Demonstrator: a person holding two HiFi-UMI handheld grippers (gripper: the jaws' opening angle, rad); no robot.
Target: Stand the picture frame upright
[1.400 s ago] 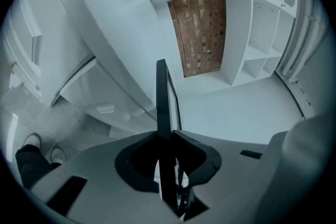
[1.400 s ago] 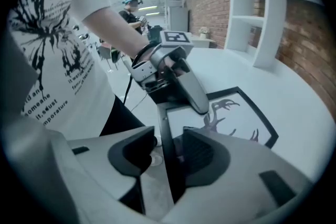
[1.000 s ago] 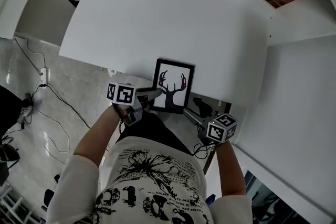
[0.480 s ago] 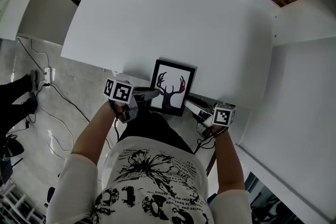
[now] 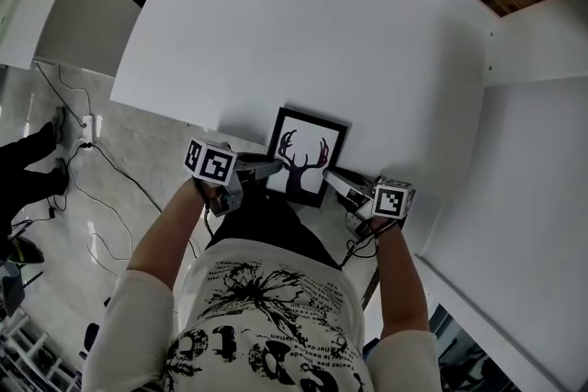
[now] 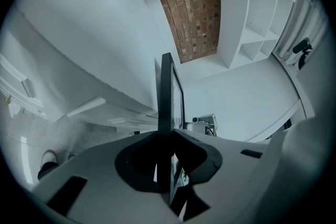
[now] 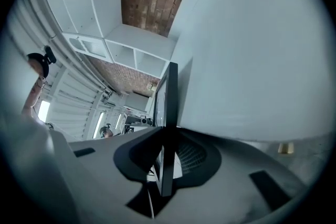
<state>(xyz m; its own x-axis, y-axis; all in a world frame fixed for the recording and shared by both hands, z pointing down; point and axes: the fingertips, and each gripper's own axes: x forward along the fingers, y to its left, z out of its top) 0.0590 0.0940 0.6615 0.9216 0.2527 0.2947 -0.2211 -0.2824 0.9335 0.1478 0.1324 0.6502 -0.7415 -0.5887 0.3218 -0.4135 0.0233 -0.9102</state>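
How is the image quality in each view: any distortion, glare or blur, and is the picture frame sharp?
Head view: fisheye bends the edges of the white table; light soft and even, no glare; picture frame sharp. Left gripper view: round black vignette, frame seen edge-on and sharp. Right gripper view: same vignette, shelves curved.

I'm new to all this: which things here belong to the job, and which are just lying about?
In the job: picture frame; left gripper clamped on it; right gripper, jaws closing on its other edge; table.
Lying about: floor cables; shelves.
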